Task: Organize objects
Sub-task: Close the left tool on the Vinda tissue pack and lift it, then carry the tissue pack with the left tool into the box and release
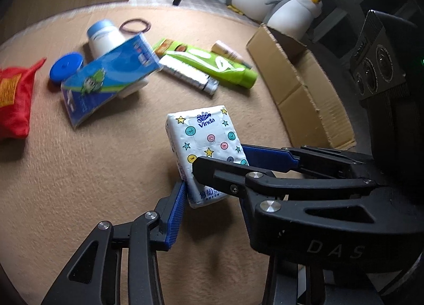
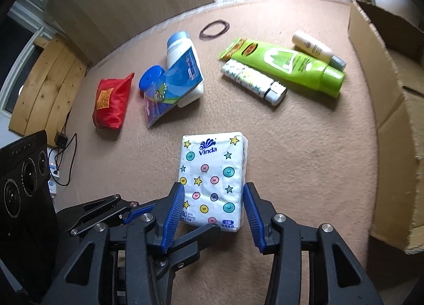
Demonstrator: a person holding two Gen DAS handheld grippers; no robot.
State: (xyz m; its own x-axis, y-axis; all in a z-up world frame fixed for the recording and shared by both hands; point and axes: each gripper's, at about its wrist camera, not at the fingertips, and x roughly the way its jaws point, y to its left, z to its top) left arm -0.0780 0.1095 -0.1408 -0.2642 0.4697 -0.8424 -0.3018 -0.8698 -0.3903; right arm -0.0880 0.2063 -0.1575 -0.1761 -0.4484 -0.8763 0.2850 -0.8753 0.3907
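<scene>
Right wrist view: my right hand-held gripper (image 2: 212, 215) and left hand-held gripper (image 1: 214, 180) both pinch the white star-printed tissue pack (image 2: 212, 180), raised off the carpet (image 2: 304, 162), left of the cardboard box (image 2: 392, 124) for stowing.

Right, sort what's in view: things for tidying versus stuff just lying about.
Likely for the job: tissue pack, green tube, lighter, blue carton, red pouch, cardboard box.
Just lying about: plush penguins, wooden board, charger.
</scene>
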